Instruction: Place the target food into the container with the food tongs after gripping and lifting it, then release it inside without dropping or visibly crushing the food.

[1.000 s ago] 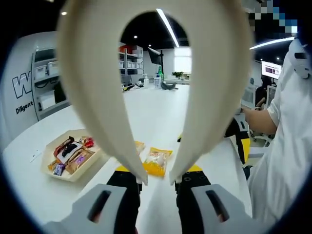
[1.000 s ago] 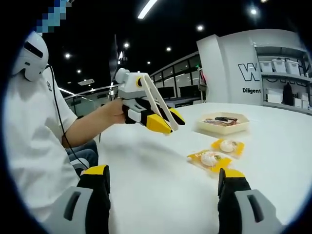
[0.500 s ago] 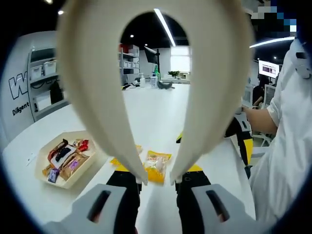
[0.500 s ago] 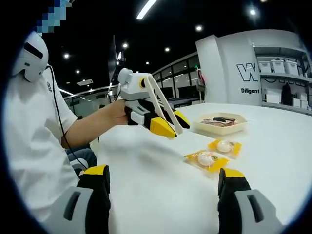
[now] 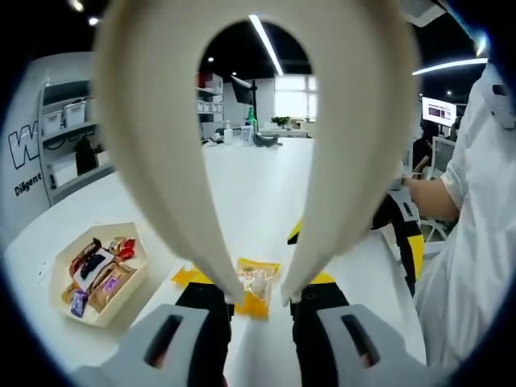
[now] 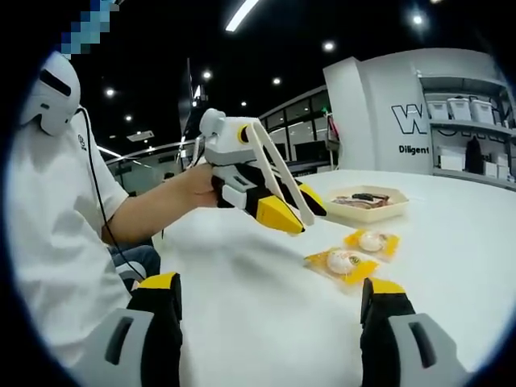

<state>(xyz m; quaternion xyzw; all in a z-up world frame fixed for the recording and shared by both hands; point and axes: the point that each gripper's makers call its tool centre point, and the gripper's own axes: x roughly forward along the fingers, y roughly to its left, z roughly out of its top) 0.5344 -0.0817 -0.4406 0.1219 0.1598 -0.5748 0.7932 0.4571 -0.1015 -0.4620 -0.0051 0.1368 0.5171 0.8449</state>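
Note:
My left gripper (image 5: 262, 305) is shut on cream food tongs (image 5: 161, 145), whose two arms rise up the left gripper view with their tips apart. A yellow food packet (image 5: 256, 284) lies on the white table just beyond the tips, and a second yellow packet (image 5: 185, 276) peeks out to its left. The beige container (image 5: 50, 278) with several wrapped snacks sits at the left. In the right gripper view, a hand holds the left gripper (image 6: 270, 208) and tongs (image 6: 278, 173) above the table, left of both packets (image 6: 342, 263) (image 6: 372, 240). My right gripper (image 6: 270, 294) is open and holds nothing.
The white table (image 6: 266, 274) stretches wide around the packets. The container (image 6: 367, 211) stands behind them in the right gripper view. A person in a white shirt (image 6: 48, 226) sits at the table's edge. Shelves with bins (image 6: 468, 109) line the far wall.
The left gripper with the tongs has moved forward and down toward the nearer yellow packet. The right gripper has stayed still and open.

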